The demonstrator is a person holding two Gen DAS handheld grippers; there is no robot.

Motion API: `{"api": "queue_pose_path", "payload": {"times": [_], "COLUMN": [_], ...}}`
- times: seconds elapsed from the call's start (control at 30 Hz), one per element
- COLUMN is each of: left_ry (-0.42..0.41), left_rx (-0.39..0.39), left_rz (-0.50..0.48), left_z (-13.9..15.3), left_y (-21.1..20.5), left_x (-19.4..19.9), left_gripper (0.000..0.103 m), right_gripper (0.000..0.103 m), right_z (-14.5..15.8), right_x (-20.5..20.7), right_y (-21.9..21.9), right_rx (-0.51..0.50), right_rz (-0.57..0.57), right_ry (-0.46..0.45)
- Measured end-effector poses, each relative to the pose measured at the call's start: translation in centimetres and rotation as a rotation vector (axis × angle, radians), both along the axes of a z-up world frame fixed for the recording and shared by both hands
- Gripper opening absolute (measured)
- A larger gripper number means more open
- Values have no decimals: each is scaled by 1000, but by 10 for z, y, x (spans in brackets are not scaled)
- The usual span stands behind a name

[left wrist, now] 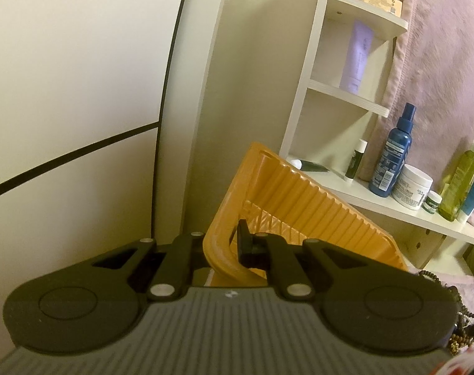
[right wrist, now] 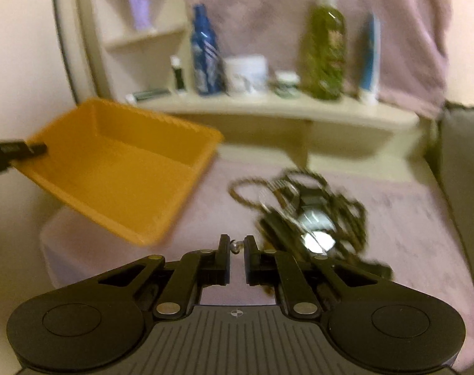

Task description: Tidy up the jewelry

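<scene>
step: picking one small piece of jewelry to drop into the orange tray [right wrist: 118, 168]; the grasp looks made, transfer not yet done
left gripper [left wrist: 234, 243]: clamped on the tray's near rim, holding the tray tilted up off the surface; one finger sits inside the tray, the other is hidden behind the rim
right gripper [right wrist: 236, 245]: jaws nearly shut, a tiny silvery piece [right wrist: 235, 246] pinched between the tips; too small and blurred to name, maybe an earring or stud
tray: looks empty inside, ribbed walls, open side facing the right gripper, up and left of it in the right wrist view
jewelry pile [right wrist: 302, 212]: tangle of beaded chains plus something shiny, maybe a watch, lying on the pink cloth [right wrist: 408, 218], just right of the right gripper's tips; frame is motion-blurred
background: white shelf [right wrist: 268, 106] with bottles and jars, well behind the pile, not part of the task
next move, my read: carry the small piece left and over the tray rim, open the jaws only once above the tray floor; left side should keep the tray steady and tipped less steeply so the piece can't slide out
risk: piece is tiny, the pinch is at the very tips, so it could slip in transit
</scene>
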State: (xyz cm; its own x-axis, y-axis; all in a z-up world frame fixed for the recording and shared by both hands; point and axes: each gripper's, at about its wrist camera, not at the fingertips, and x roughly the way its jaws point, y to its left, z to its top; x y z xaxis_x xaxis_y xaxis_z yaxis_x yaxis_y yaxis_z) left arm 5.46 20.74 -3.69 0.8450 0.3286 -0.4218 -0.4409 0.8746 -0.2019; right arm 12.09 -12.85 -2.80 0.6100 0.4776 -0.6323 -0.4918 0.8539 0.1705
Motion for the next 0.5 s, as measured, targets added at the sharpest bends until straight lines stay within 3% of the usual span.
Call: {"api": "queue_pose_path", "payload": {"times": [0.23,0.5], "left_ry": [12,27], "left_rx": [2,9], "left_rz": [-2,1], "left_z": [-1,-1], "left_y": [1,-1], "left_x": [2,7], "left_gripper": [8,8], "right_gripper": [9,9], "right_z": [11,-6], "right_x": [15,26], "right_y": [37,77], "right_rx": [84,75], "right_rz": [128,220], "right_ry": [-48,-28]}}
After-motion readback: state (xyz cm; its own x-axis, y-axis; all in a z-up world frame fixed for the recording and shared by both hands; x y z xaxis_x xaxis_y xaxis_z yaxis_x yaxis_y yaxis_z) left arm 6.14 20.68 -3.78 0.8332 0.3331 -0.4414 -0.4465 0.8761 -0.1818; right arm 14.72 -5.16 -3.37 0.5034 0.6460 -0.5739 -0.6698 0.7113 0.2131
